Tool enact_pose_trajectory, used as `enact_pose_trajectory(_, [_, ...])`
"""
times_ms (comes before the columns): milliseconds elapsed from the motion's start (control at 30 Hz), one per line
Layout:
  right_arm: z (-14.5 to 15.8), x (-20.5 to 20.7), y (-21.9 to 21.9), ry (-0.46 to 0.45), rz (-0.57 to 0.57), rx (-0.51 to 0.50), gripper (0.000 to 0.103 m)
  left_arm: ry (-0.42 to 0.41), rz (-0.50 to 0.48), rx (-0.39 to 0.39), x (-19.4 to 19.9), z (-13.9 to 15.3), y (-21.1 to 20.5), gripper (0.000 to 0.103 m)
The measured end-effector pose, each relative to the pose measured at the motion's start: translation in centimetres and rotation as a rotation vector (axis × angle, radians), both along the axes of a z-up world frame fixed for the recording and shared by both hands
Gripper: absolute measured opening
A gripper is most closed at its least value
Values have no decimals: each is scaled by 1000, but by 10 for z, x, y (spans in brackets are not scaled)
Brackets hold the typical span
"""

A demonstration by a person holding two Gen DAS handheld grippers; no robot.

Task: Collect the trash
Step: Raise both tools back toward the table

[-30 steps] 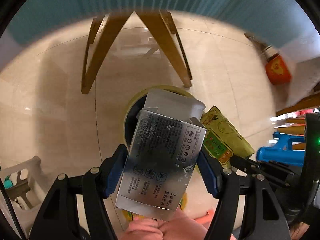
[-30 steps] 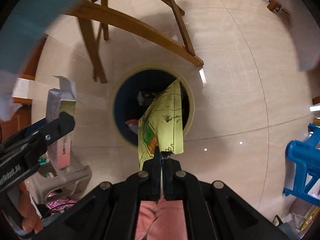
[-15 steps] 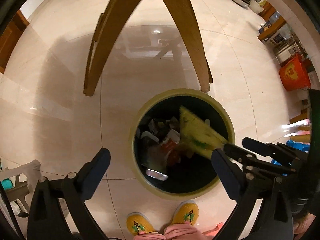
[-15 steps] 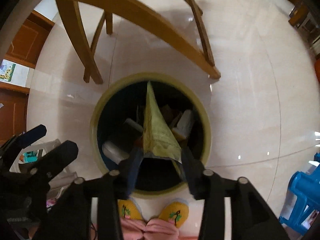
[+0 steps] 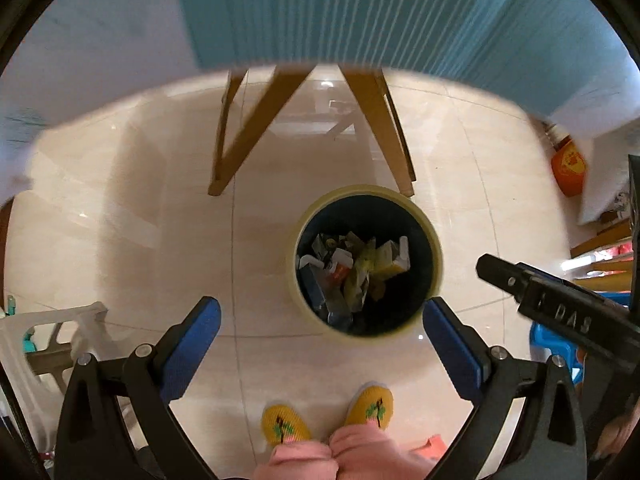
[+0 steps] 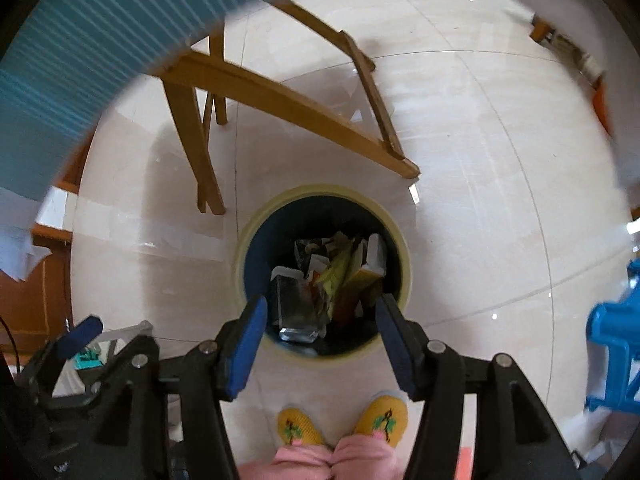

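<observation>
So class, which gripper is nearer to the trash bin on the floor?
Right, by a little. The right gripper hangs open directly over the trash bin, its fingers overlapping the near rim. The left gripper, also open, sits just short of that rim.

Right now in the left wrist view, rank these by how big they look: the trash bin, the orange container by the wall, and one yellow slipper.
1. Trash bin, clearly largest.
2 and 3. Yellow slipper and orange container look about alike; the slipper sits nearer the camera and the container is partly cut off, so I won't rank them.

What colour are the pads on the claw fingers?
Blue pads; the right wrist view shows them best.
</observation>
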State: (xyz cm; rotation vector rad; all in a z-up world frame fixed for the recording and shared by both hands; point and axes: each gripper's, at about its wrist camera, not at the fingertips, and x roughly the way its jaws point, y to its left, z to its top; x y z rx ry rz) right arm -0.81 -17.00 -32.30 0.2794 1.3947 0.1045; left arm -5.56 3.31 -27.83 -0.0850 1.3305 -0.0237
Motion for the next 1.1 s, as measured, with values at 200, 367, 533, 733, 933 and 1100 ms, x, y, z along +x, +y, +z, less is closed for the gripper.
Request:
enact_pose_trajectory(200, [77,-29,-7,27,-28,9,57,-18,-10,10,-27,91,15,100])
enact_pose_trajectory(367, [144,-47,-5,31,12,26,57,-49,2,32,-42,175,26,100])
enact_pose_trajectory(533, [213,-55,-1,-20,78,28,58,-107,20,54,-47,245,33,100])
enact_pose_trajectory(733, [289,-51,-3,-156,137,-19,64,-231,45,90,-39,321,29,100])
enact_pose_trajectory(933, [350,-31,-14,-298,166,-17,64,-362,55,129,-24,379,16,100])
enact_pose_trajectory(1100, [392,-2,-17,-413,202,-41,64,-434,55,135,-1,414,-3,100])
